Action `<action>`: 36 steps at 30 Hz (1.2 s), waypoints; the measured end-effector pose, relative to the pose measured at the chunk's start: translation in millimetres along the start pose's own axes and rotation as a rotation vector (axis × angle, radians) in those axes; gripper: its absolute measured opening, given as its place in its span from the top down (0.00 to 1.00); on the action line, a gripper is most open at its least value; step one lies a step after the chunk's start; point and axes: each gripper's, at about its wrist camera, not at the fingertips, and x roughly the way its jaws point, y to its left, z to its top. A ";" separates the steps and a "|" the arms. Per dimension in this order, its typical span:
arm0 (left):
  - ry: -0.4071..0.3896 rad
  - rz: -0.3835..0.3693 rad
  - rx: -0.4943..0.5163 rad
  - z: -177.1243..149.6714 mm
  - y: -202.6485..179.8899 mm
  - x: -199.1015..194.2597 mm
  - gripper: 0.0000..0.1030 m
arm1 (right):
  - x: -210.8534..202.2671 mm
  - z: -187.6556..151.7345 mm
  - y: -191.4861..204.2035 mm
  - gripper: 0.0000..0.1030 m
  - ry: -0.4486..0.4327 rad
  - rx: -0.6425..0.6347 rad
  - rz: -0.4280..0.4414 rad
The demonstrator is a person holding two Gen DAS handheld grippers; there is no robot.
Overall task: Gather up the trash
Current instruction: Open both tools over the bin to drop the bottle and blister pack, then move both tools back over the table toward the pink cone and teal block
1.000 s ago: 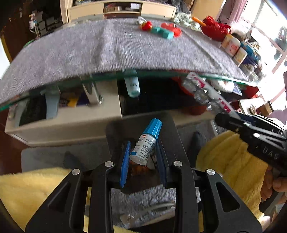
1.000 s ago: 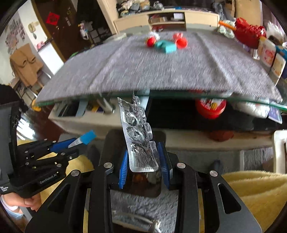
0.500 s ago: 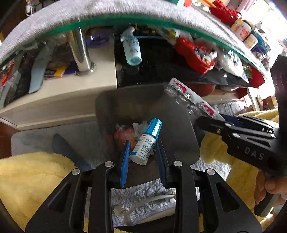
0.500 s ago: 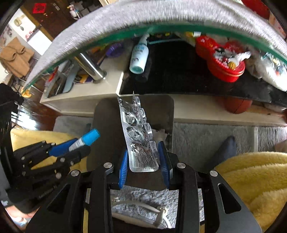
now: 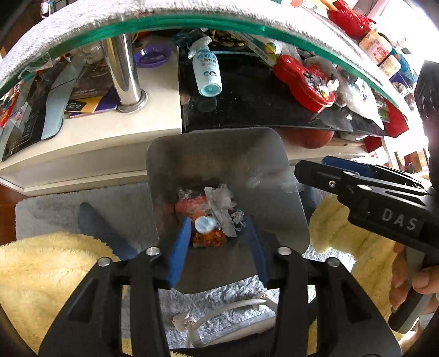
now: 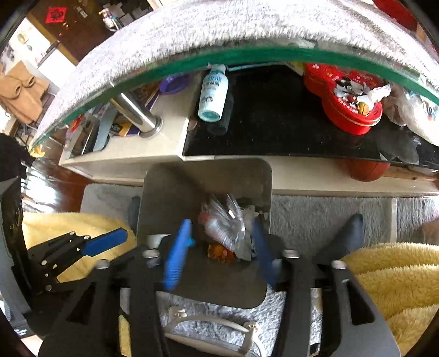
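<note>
Both claws are hanging right over the dark grey square trash bin [image 5: 219, 164] that sits on the fluffy grey rug [image 5: 68, 206], just in front of the glass-topped surface [image 5: 192, 20] with the grey cloth on it. The left claw [image 5: 216, 247] has just been opening, its blue pads are apart with nothing between them, and the small white dropper bottle with the blue cap [image 5: 204, 223] is lying down in the bin on top of the orange wrappers and crumpled white paper [image 5: 222, 197]. Same story on the right: the right claw [image 6: 219, 247] has just been opening too, pads well apart and blurry, and the silver pill blister pack [image 6: 225, 222] is down inside the bin on the trash pile, not pinched by anything. Looks a bit blurred, so can't say whether it has settled. In the left wrist view you can see the right claw poking in over the bin's right edge, with a hand [image 5: 411, 288] on its grip.
</note>
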 end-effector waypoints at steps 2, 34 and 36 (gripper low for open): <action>-0.014 0.009 0.000 1.4 0.6 -5.2 0.53 | -6.6 1.7 1.1 0.39 -0.024 -0.009 -0.017; -0.294 0.088 0.032 117.8 -1.8 -110.6 0.08 | -107.1 116.0 -28.3 0.04 -0.319 0.031 -0.147; -0.295 0.087 0.038 128.5 -3.1 -108.3 0.08 | -104.1 129.1 -32.8 0.04 -0.318 0.038 -0.148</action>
